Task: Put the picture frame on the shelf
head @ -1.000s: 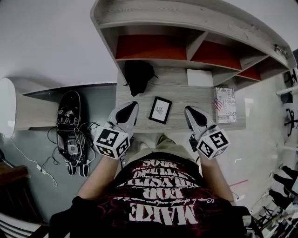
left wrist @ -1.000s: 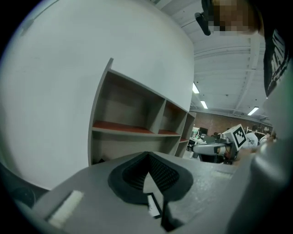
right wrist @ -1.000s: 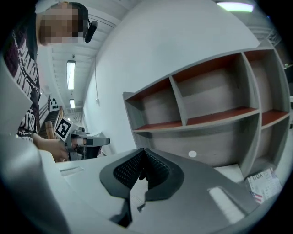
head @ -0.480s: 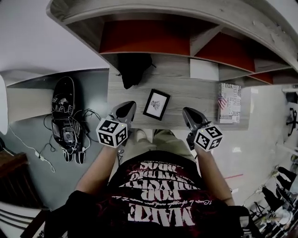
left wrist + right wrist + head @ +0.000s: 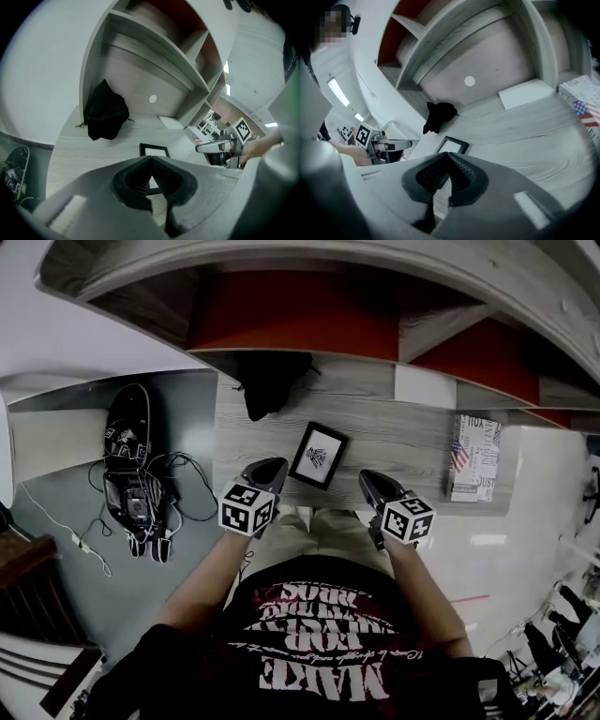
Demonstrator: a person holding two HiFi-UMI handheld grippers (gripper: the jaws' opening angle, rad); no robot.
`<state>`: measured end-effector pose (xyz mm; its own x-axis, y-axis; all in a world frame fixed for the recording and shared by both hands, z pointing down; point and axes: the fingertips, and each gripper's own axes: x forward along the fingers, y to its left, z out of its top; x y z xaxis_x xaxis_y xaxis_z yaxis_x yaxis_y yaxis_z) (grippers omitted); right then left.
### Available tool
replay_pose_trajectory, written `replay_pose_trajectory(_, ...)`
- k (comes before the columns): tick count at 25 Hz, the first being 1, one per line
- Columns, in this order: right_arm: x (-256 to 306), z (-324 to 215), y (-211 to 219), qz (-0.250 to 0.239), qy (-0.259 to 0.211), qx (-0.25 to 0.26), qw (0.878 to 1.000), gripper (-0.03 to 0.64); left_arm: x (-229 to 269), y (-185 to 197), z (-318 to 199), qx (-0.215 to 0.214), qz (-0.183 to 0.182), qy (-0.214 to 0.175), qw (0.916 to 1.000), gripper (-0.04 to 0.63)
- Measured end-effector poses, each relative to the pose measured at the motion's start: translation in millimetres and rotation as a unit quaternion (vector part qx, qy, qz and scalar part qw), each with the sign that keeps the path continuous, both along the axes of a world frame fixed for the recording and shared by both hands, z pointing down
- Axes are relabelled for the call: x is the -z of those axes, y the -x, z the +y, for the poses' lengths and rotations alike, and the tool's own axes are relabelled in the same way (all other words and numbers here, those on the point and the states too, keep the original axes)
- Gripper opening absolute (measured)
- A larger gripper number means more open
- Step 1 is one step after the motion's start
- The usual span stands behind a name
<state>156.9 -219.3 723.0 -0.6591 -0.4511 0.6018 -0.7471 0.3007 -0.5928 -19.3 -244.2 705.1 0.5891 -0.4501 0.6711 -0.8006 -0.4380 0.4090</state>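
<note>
One picture frame (image 5: 319,455), two grippers (image 5: 271,466) (image 5: 367,477)

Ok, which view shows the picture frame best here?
The head view: the whole picture frame lies flat on the desk, seen from above, unobstructed. Both gripper views catch it low and foreshortened, partly hidden behind their own shut jaws.

We read "MAKE" in large pale letters, upside down in the head view, across the person's dark shirt (image 5: 319,679); the smaller lines above it are too warped to read. The printed box (image 5: 476,460) on the counter (image 5: 394,427) carries bold lettering we cannot spell out. The picture frame (image 5: 318,455) shows no legible words.
</note>
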Motion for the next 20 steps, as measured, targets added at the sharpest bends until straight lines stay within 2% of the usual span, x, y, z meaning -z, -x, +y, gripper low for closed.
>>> replay_pose_trajectory(3,-21.3,4.3,10.7,0.012,0.019,0.021,1.000,0.026,-24.1,-5.8,2.9,-0.010,-0.003,0.020,0.9997,0.037)
replay_pose_trajectory(5,-33.3,8.9,22.3,0.002,0.031,0.035,0.999,0.028,-40.1,-8.0,6.2,-0.013,-0.006,0.035,0.9993,0.063)
replay_pose_trajectory(6,-39.2,12.4,28.7,-0.004,0.040,0.042,0.998,0.046,-48.1,-9.1,9.0,-0.017,-0.010,0.043,0.9989,0.082)
replay_pose_trajectory(7,-45.1,15.9,35.0,-0.008,0.050,0.048,0.998,0.112,-55.5,-10.3,12.0,-0.021,-0.014,0.050,0.9984,0.101)
replay_pose_trajectory(8,-50.9,18.5,40.6,-0.011,0.061,0.052,0.997,0.144,-61.9,-11.7,14.6,-0.025,-0.017,0.058,0.9979,0.118)
replay_pose_trajectory(12,-72.5,24.0,58.3,-0.001,0.095,0.054,0.994,0.155,-81.0,-16.7,23.8,-0.043,-0.027,0.077,0.9957,0.138)
replay_pose_trajectory(14,-80.5,25.1,64.4,0.019,0.104,0.057,0.993,0.192,-88.4,-18.2,25.6,-0.049,-0.031,0.080,0.9951,0.147)
replay_pose_trajectory(16,-85.1,24.2,64.6,0.048,0.103,0.055,0.992,0.141,-91.4,-18.0,25.1,-0.048,-0.033,0.077,0.9953,0.147)
replay_pose_trajectory(20,-86.8,21.0,66.2,0.079,0.105,0.032,0.991,0.143,-92.3,-19.2,24.1,-0.045,-0.038,0.071,0.9957,0.146)
